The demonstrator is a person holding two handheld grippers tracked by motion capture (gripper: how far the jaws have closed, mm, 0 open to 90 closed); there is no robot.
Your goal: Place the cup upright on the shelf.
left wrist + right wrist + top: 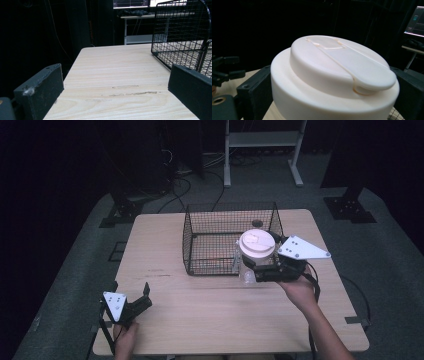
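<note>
A clear jar with a wide cream lid [256, 245] is held upright at the front right corner of the black wire basket [187, 240], its lid above the rim. My right gripper [257, 268] is shut on the jar just under the lid. In the right gripper view the lid [337, 70] sits close between the two black jaws of the right gripper [332, 102]. My left gripper [131, 288] rests low near the table's front left corner, open and holding nothing. The left gripper [115, 87] faces bare wood, with the basket [180, 32] ahead on the right.
The light wooden table [210, 310] has bare wood in front of and to the left of the basket. A small dark round thing [257, 223] lies behind the basket. Past the table are dark floor, cables and a white shelf frame [262, 140].
</note>
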